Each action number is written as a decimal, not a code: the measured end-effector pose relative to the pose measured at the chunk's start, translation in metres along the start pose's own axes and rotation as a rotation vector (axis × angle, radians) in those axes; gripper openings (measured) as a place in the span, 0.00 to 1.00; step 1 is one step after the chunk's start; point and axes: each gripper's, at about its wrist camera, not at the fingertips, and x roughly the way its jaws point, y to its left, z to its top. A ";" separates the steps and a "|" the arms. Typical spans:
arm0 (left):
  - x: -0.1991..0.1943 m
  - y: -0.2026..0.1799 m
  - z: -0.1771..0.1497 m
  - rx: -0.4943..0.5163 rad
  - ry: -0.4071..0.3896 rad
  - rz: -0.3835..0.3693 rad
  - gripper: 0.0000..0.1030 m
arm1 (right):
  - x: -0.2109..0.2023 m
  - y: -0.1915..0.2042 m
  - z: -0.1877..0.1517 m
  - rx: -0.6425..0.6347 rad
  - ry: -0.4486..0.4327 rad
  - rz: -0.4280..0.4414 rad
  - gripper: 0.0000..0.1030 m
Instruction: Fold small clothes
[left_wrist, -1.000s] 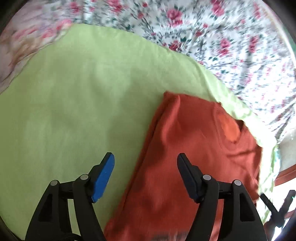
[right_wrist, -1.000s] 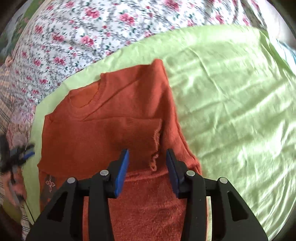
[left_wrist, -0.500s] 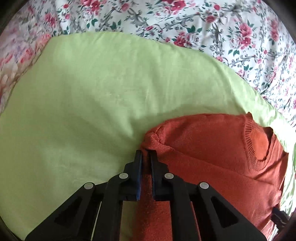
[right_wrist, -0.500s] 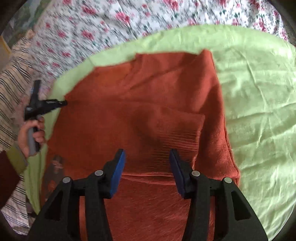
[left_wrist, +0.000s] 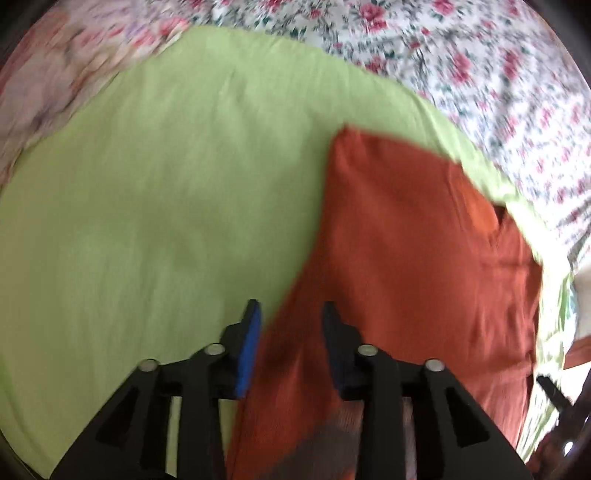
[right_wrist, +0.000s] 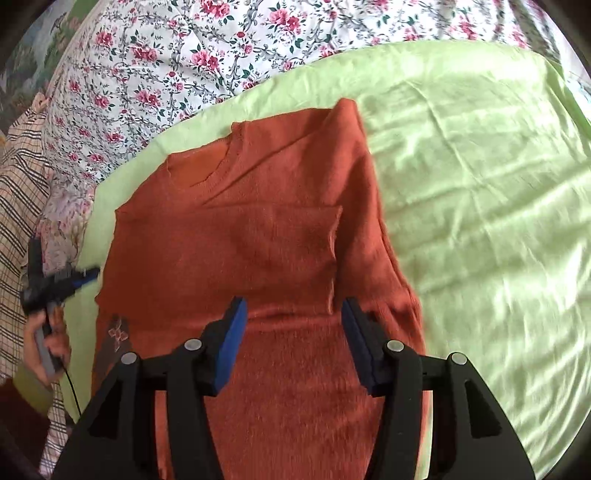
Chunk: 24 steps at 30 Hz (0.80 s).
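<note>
Left gripper (left_wrist: 290, 314) is letting go: jaws opening, nothing clamped, just off the sweater's (right_wrist: 258, 258) edge. Right gripper (right_wrist: 291, 314) jaws opening above it, empty. Sweater is lying sleeve-folded on the green sheet (right_wrist: 480, 184); lengthwise fold probably next.

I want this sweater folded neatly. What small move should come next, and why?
Probably bring the right gripper, jaws opening and empty, down onto the sweater hem below it to fold it upward: one sleeve already lies across the chest, and the left gripper has let go.
</note>
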 end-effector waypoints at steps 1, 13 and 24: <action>-0.005 0.003 -0.012 -0.003 0.009 -0.004 0.41 | -0.004 0.000 -0.007 0.003 0.002 0.003 0.53; -0.058 0.047 -0.165 -0.042 0.074 -0.028 0.53 | -0.060 -0.004 -0.087 -0.010 0.019 0.004 0.60; -0.075 0.060 -0.238 0.055 0.158 -0.109 0.66 | -0.107 -0.053 -0.155 0.075 0.050 0.027 0.60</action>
